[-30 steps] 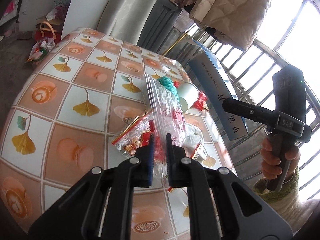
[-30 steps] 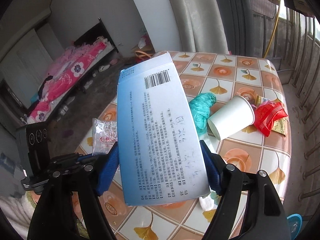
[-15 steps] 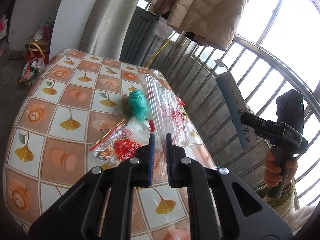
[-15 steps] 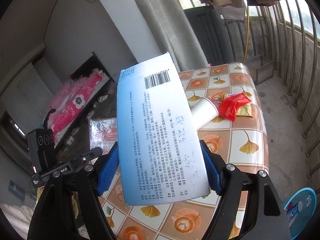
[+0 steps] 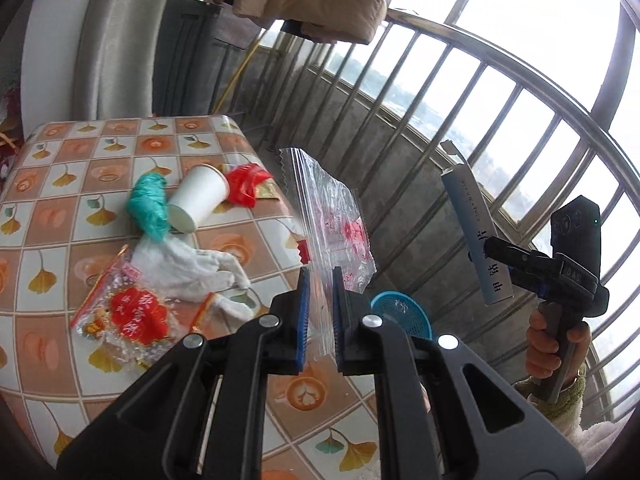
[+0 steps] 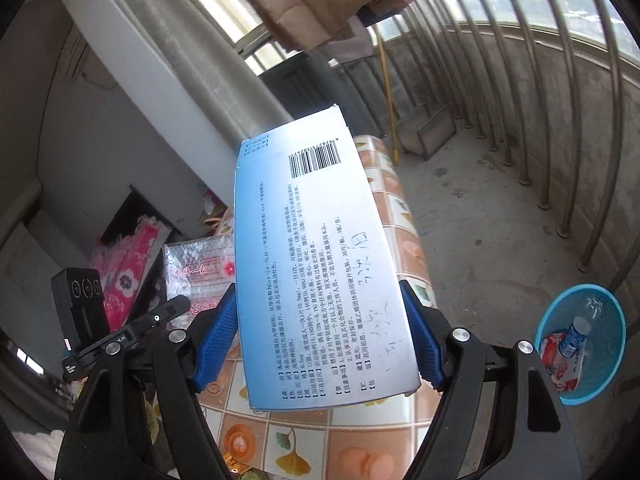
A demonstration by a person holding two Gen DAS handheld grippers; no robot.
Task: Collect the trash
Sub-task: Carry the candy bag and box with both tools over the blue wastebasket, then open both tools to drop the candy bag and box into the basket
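Both grippers have swung off the table [image 5: 120, 184]; blue basket [image 6: 580, 344] now visible.

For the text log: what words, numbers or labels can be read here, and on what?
Box in the right gripper, back: barcode and dense Chinese print, too small to read.
Box spine: "甲钴" legible, the rest unclear.
Right gripper body: "DAS".
Clear bag in the left gripper: red print, blurred.
Snack packet: red Chinese characters, unreadable.
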